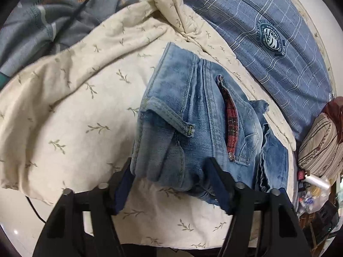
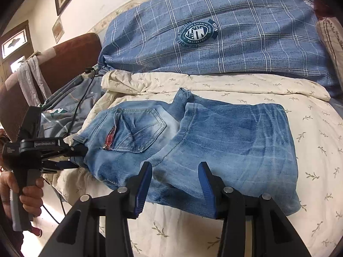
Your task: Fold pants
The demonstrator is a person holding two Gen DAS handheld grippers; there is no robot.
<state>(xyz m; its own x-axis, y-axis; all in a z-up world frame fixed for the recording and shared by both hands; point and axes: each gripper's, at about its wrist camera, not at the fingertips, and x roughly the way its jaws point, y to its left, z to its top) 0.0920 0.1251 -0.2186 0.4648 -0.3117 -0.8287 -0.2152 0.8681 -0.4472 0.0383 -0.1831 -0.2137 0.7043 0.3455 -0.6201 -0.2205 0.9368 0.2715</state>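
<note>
On the bed (image 2: 278, 192), soft, heavy jeans (image 2: 225, 139) are best pinched at thick seams; left gripper (image 1: 171, 177) stands spread around the waist, right gripper (image 2: 175, 171) spread, empty.

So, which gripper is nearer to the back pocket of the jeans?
Left. The left gripper is at the waist end of the jeans, close beside the back pocket. The right gripper hovers over the folded leg part, farther from it.

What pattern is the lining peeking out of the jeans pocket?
Red and dark plaid lining inside the jeans, clearest in the left wrist view.
</note>
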